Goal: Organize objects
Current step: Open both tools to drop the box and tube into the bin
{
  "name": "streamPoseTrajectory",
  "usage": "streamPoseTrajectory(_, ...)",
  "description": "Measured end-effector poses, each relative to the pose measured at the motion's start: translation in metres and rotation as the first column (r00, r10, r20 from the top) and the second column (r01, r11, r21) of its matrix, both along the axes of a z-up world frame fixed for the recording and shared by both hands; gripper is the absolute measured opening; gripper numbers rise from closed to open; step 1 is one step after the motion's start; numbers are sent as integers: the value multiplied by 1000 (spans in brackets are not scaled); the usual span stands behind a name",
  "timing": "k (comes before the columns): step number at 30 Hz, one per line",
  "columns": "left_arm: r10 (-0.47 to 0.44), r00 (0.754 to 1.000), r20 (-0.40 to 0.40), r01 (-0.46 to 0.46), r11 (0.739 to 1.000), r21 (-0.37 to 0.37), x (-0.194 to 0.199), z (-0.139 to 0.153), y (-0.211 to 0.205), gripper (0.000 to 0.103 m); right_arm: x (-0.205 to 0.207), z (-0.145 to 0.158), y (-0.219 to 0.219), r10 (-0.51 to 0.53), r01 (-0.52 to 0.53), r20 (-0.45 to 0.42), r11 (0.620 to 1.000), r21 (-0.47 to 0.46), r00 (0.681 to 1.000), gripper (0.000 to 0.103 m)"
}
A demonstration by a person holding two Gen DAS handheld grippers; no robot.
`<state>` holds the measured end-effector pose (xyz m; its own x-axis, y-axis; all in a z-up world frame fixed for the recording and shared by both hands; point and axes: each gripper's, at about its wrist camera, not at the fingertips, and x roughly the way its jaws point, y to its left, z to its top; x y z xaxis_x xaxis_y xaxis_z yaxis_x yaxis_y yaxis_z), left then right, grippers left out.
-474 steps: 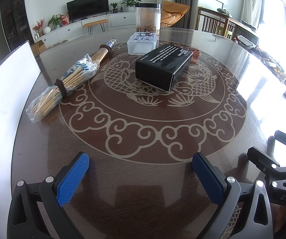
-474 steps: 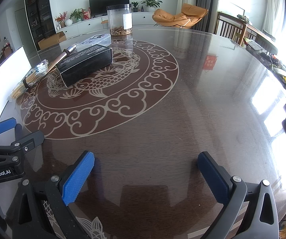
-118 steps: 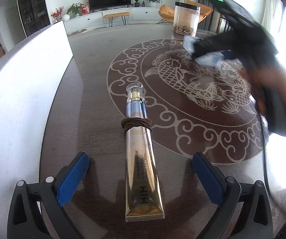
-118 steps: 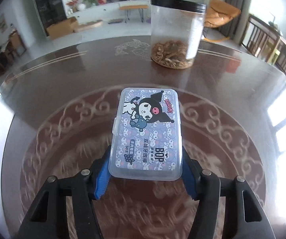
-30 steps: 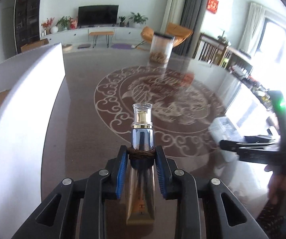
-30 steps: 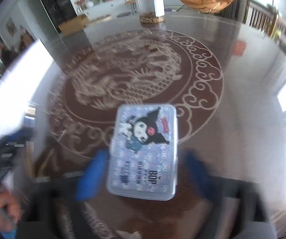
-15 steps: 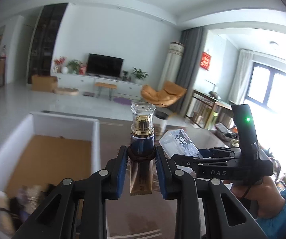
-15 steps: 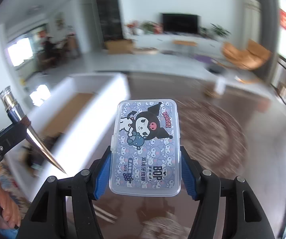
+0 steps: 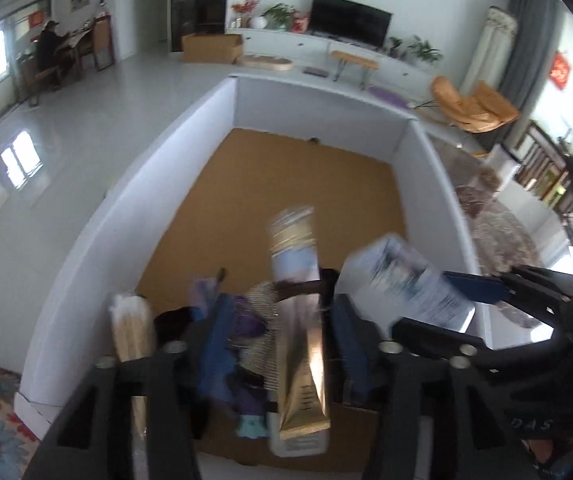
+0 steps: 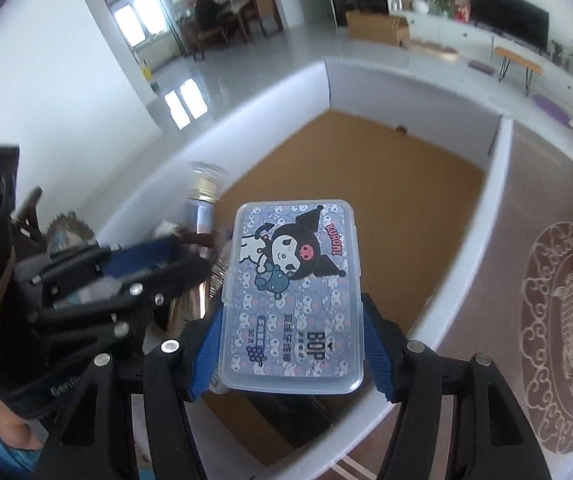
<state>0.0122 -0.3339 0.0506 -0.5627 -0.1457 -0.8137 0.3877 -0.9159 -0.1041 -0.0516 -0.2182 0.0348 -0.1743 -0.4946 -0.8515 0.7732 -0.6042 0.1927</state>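
Drop-off step over the white box (image 9: 190,152), brown floor mostly bare. Left gripper (image 9: 286,344) has just been opening; gold tube (image 9: 300,320) falls loose between its jaws. Right gripper (image 10: 290,360) clamps the plastic case (image 10: 292,296) (above the box's near right); release next.

The tube (image 9: 300,320) hangs over the box (image 9: 318,108). The case (image 10: 294,296) is right of it. Other things, maybe a comb, lie below.

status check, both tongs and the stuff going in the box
Left tongs just opening, gold tube loose between pads over white box. Right tongs clamped on cartoon case. Box's near end already cluttered.
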Motion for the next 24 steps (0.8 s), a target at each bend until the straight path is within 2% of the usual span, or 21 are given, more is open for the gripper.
streamPoseTrajectory(1, 9, 1000, -2, -9, 1000, -6, -2, -3, 0, 77, -7, -5, 4, -7, 7, -1, 1000, 10, 1000, 65)
streamPoseTrajectory(2, 20, 1000, -20, -20, 1000, -12, 1, -3, -2, 81, -9, -5, 7, -13, 13, 1, 1000, 2, 1000, 68)
streamPoseTrajectory(4, 38, 998, -41, -40, 998, -43, 2, -2, 1, 97, -12, 0, 17, -35, 35, -7, 999, -24, 999, 77)
streamPoseTrajectory(5, 52, 998, -42, -55, 995, -77, 2, 0, 4, 97, -12, 3, 21, -43, 42, -16, 999, -29, 999, 83)
streamPoseTrajectory(8, 102, 994, -31, -105, 986, -127, 7, 8, 14, 98, -13, 15, 25, -53, 51, -47, 998, -26, 998, 84)
streamPoseTrajectory(10, 115, 993, 9, -113, 989, -98, 7, 8, 18, 97, -10, 25, 27, -50, 49, -71, 999, -12, 996, 85)
streamPoseTrajectory(12, 126, 992, 13, -125, 990, -61, 10, 10, 17, 97, -6, 34, 22, -52, 52, -91, 999, -5, 994, 87)
streamPoseTrajectory(14, 155, 987, 33, -153, 987, -54, 16, 13, 20, 97, -4, 40, 24, -56, 58, -113, 998, 12, 992, 91)
streamPoseTrajectory(16, 171, 985, 29, -166, 978, -125, 21, 20, 30, 98, -2, 43, 23, -58, 63, -129, 997, 40, 990, 92)
streamPoseTrajectory(17, 181, 983, 17, -174, 966, -193, 23, 26, 35, 98, -1, 44, 25, -57, 64, -131, 997, 50, 990, 92)
streamPoseTrajectory(19, 191, 982, 5, -183, 947, -263, 27, 35, 40, 98, -3, 44, 25, -54, 64, -130, 995, 73, 990, 92)
streamPoseTrajectory(21, 167, 986, 5, -162, 962, -219, 28, 40, 38, 98, -6, 45, 24, -54, 67, -134, 994, 91, 990, 92)
streamPoseTrajectory(22, 151, 988, 12, -147, 975, -167, 29, 41, 35, 97, -5, 47, 25, -54, 67, -138, 993, 98, 989, 92)
streamPoseTrajectory(24, 151, 989, 7, -149, 981, -125, 31, 43, 31, 97, -4, 52, 27, -53, 66, -138, 994, 90, 989, 93)
